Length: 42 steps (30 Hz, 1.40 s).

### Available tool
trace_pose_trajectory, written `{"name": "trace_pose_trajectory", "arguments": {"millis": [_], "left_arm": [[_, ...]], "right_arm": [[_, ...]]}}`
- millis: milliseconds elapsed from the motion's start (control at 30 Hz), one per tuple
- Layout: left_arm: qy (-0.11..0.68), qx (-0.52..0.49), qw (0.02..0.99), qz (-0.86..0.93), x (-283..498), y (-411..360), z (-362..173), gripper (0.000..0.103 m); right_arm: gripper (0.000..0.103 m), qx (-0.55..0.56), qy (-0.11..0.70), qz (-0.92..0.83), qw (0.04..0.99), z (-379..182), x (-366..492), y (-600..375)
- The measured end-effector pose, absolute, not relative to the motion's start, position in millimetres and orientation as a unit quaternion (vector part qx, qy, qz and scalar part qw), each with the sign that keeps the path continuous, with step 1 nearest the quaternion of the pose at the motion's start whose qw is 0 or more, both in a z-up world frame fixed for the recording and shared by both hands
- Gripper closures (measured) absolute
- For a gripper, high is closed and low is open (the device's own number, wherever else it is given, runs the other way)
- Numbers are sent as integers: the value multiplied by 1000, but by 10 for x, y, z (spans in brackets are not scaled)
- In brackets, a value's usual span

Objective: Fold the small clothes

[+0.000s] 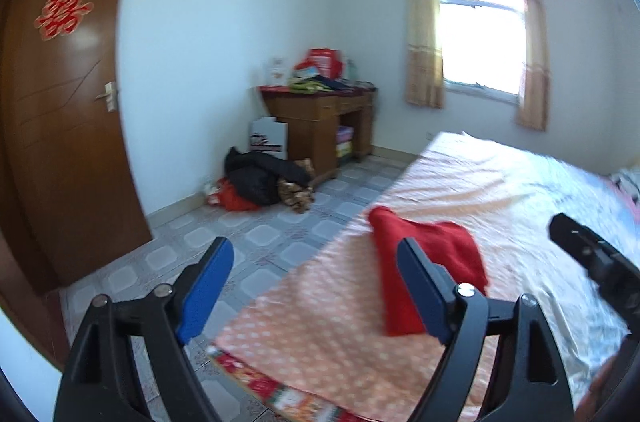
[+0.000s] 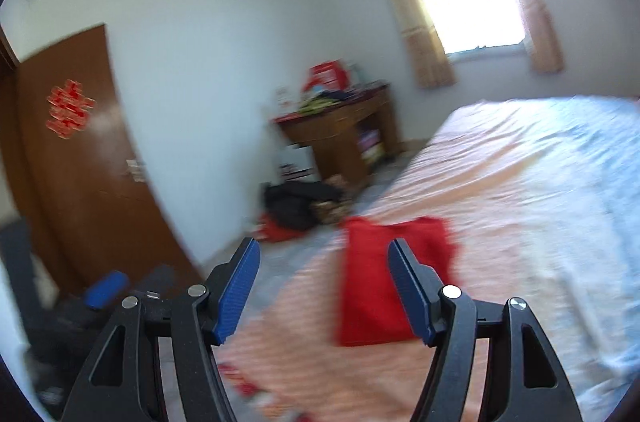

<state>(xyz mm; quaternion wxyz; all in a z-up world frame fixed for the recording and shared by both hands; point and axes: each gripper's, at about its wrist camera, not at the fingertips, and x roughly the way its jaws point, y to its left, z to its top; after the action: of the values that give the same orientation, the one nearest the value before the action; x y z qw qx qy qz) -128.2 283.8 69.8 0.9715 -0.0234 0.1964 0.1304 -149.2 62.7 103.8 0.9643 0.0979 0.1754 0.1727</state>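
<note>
Red garment lying folded on polka-dot bedsheet near bed edge, long axis running away from cameras. Left gripper and right gripper both hovering short of it, fingers spread apart, gripping nothing. Neither clearly nearer.

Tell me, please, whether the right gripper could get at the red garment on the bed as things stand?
Probably yes: the right gripper is open, the red garment lies flat on the bed ahead, and nothing sits between them.
</note>
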Motion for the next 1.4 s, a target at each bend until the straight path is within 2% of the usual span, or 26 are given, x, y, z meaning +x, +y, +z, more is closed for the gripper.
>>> {"name": "trace_pose_trajectory", "arguments": {"millis": [100,200,433,567,733,1000,1400], "left_arm": [[207,-13,973,98,-1262,2500,638,11],[216,-11,974,74,-1334,2197,585,8],[212,12,976,52,-1562,1827,630,0],[187,-2,980,68,-1747,1828,774,0],[143,-5,986,90,-1963,1773,909,0],[120,4,989,90,-2065,1697,965,0],[177,-29,978,102,-1801,1875,801,0]], "right_arm": [[35,82,164,136,974,926,-1532,356],[27,82,161,112,977,853,-1585,60],[26,102,139,87,981,860,-1793,-402],[24,107,119,93,983,986,-2035,-533],[15,106,77,94,987,1160,-2352,-522],[13,97,47,94,990,1271,-2561,-485],[13,101,73,90,988,1172,-2413,-449]]}}
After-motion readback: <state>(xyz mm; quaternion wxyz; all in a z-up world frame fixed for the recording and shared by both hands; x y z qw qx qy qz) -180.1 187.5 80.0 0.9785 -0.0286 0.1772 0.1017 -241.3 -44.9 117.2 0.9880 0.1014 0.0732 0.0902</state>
